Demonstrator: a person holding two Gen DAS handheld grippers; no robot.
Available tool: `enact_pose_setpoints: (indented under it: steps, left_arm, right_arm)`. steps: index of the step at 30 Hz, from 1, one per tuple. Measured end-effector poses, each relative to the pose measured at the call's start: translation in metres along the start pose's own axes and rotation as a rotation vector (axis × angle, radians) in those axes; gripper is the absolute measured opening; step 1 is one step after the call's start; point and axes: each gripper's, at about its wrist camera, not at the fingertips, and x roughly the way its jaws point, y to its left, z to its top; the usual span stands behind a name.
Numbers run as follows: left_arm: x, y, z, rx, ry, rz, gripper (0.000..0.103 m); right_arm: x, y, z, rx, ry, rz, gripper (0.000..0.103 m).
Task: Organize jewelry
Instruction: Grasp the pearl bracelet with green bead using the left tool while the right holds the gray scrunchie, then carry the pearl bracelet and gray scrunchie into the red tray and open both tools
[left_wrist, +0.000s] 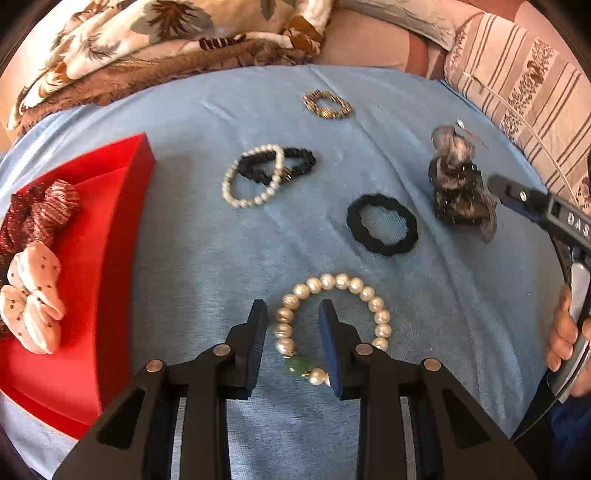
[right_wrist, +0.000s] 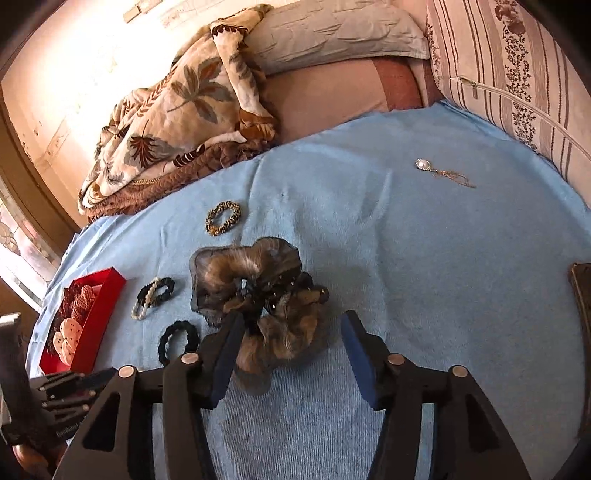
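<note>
A large pearl bracelet with a green bead (left_wrist: 334, 284) lies on the blue cloth (left_wrist: 192, 266). My left gripper (left_wrist: 293, 314) is open, with its fingers on either side of the bracelet's left arc, one finger inside the ring. My right gripper (right_wrist: 291, 328) is open over a brown and black sheer scrunchie (right_wrist: 258, 291), which also shows in the left wrist view (left_wrist: 458, 184). A small pearl bracelet (left_wrist: 251, 177) overlaps a black scrunchie (left_wrist: 291, 164). A black hair tie (left_wrist: 382, 225) and a gold bracelet (left_wrist: 327, 104) lie apart.
A red box (left_wrist: 110, 236) at the left holds fabric scrunchies (left_wrist: 33, 302). A pendant with a chain (right_wrist: 443, 171) lies at the far right of the cloth. A patterned blanket (right_wrist: 177, 107) and pillows (right_wrist: 517, 74) border the cloth. A dark object (right_wrist: 581, 295) sits at the right edge.
</note>
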Motion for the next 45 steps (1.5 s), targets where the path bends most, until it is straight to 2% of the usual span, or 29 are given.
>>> enact_pose_setpoints:
  steps: [5, 6, 7, 8, 9, 10, 13, 21, 28, 37, 45]
  left_arm:
    - [0.001, -0.011, -0.004, 0.017, -0.017, 0.017, 0.031]
    - [0.001, -0.013, -0.005, 0.020, -0.024, 0.034, 0.029]
    - [0.001, -0.014, -0.005, 0.020, -0.029, 0.041, 0.016]
    - [0.000, -0.015, -0.006, 0.016, -0.030, 0.037, 0.009]
    - [-0.001, -0.016, -0.006, 0.009, -0.031, 0.029, 0.009]
    - [-0.003, -0.016, -0.007, 0.000, -0.034, 0.018, 0.009]
    - [-0.012, -0.019, -0.009, -0.008, -0.055, 0.021, 0.009]
    - [-0.067, -0.020, -0.013, -0.017, -0.151, 0.005, 0.009]
    - [-0.115, -0.016, -0.022, -0.033, -0.242, 0.060, 0.009]
    - [-0.169, 0.011, -0.040, -0.110, -0.331, 0.071, 0.009]
    - [-0.211, 0.050, -0.059, -0.212, -0.402, 0.158, 0.009]
  right_arm:
    - [0.020, 0.002, 0.003, 0.011, 0.015, 0.020, 0.060]
    - [0.023, 0.003, 0.003, 0.011, 0.017, 0.023, 0.060]
    - [0.026, 0.004, 0.003, 0.008, 0.024, 0.027, 0.058]
    - [0.028, 0.005, 0.002, 0.006, 0.029, 0.035, 0.053]
    - [0.031, 0.006, 0.002, 0.005, 0.037, 0.044, 0.033]
    - [0.034, 0.007, 0.001, 0.004, 0.053, 0.052, 0.018]
    - [0.030, 0.007, 0.000, 0.016, 0.048, 0.063, 0.012]
    - [-0.009, 0.021, 0.000, 0.000, -0.019, 0.051, 0.010]
    - [-0.051, 0.046, -0.011, -0.024, -0.069, 0.073, 0.010]
    - [-0.100, 0.087, -0.022, -0.094, -0.106, 0.119, 0.010]
    - [-0.124, 0.129, -0.031, -0.183, -0.108, 0.161, 0.010]
